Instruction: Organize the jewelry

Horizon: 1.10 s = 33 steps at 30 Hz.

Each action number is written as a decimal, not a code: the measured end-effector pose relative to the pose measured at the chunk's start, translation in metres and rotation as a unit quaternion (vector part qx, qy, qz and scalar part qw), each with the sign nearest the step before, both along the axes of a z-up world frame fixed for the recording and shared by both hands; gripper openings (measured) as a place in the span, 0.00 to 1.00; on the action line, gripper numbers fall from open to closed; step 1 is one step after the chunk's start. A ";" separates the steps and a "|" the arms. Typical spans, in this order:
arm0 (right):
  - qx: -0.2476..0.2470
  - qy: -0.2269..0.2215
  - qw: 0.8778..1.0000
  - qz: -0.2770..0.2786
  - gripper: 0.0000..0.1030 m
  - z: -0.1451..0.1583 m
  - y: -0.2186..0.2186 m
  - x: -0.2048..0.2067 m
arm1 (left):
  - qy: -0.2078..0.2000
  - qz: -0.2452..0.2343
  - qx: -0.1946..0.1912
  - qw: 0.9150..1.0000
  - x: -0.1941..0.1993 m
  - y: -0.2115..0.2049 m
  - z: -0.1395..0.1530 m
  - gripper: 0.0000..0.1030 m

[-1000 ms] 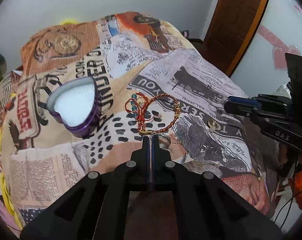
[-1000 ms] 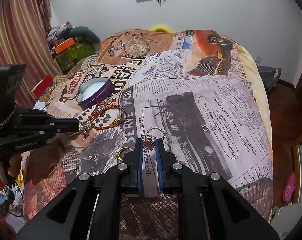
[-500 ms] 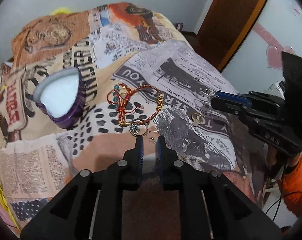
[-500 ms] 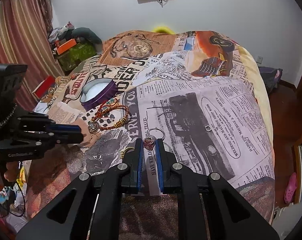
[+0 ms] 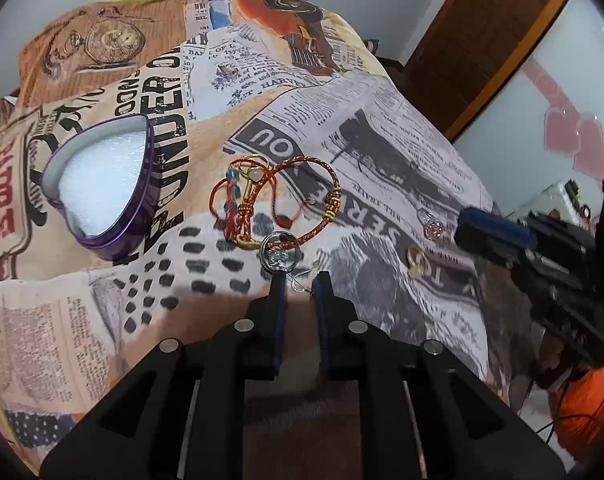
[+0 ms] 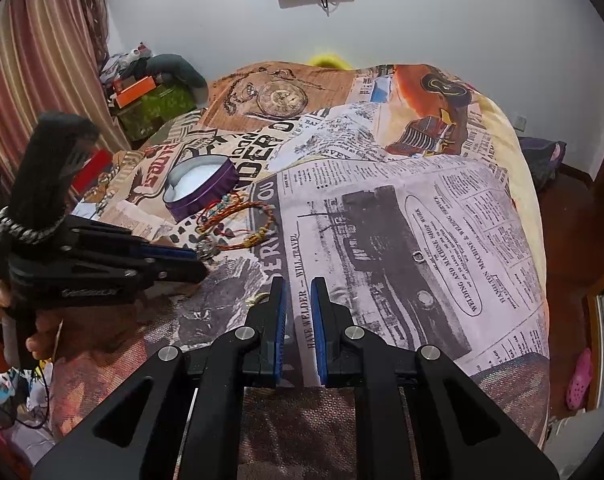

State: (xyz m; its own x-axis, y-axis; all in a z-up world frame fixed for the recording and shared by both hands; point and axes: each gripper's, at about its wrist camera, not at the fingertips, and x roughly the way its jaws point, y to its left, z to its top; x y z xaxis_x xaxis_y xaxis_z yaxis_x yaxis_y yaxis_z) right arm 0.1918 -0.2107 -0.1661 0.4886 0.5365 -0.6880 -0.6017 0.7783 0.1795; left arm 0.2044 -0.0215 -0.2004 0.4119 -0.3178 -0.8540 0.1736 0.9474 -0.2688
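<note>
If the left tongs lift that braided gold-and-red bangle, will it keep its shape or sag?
The braided bangle lies as a clean open loop, so it probably holds shape with slight flex. Red cords and the gold key charm overlap it; they may drag along. It looks thin, likely light.

Both tools are of matte black plastic. The left gripper [image 5: 298, 280] has two narrow fingers with dark blue pads inside, and four round silver screws on its angular arms. The right gripper [image 6: 298, 284] looks the same, with brighter blue pads. A bare hand [image 6: 42, 334] with an orange sleeve grips the black handle, which wears a braided black-and-white cord.
</note>
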 end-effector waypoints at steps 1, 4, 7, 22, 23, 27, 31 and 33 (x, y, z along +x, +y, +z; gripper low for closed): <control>0.000 -0.001 1.000 0.001 0.11 0.000 0.001 -0.001 | -0.001 0.001 0.000 1.000 0.002 0.000 -0.001 0.05; -0.004 -0.001 1.000 0.005 0.11 0.000 0.003 -0.002 | -0.005 0.005 0.000 1.000 0.004 0.005 -0.001 0.00; -0.007 -0.006 1.000 0.008 0.11 0.001 0.003 -0.004 | -0.014 0.012 -0.003 1.000 -0.002 0.011 0.005 0.00; -0.024 0.003 0.999 -0.028 0.14 -0.001 -0.012 0.003 | -0.068 -0.021 0.090 0.993 -0.023 -0.001 0.031 0.30; -0.030 0.003 0.999 -0.032 0.18 -0.002 -0.013 0.003 | -0.065 -0.022 0.090 0.994 -0.021 -0.003 0.028 0.31; -0.044 -0.002 0.998 -0.053 0.31 -0.005 -0.024 0.007 | -0.037 -0.028 0.061 0.997 -0.010 -0.002 0.015 0.31; -0.051 0.000 0.997 -0.066 0.32 -0.008 -0.033 0.014 | -0.026 -0.026 0.040 0.999 -0.003 -0.001 0.007 0.31; -0.047 0.005 0.996 -0.075 0.32 -0.010 -0.037 0.018 | -0.023 -0.022 0.031 0.999 0.002 0.001 0.004 0.30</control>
State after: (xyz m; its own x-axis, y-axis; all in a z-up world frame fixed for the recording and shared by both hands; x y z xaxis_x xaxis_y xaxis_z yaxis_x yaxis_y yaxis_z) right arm 0.2094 -0.2473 -0.1758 0.5509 0.3909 -0.7374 -0.4763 0.8728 0.1069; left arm 0.2064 -0.0209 -0.1961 0.4372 -0.2843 -0.8533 0.2270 0.9529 -0.2011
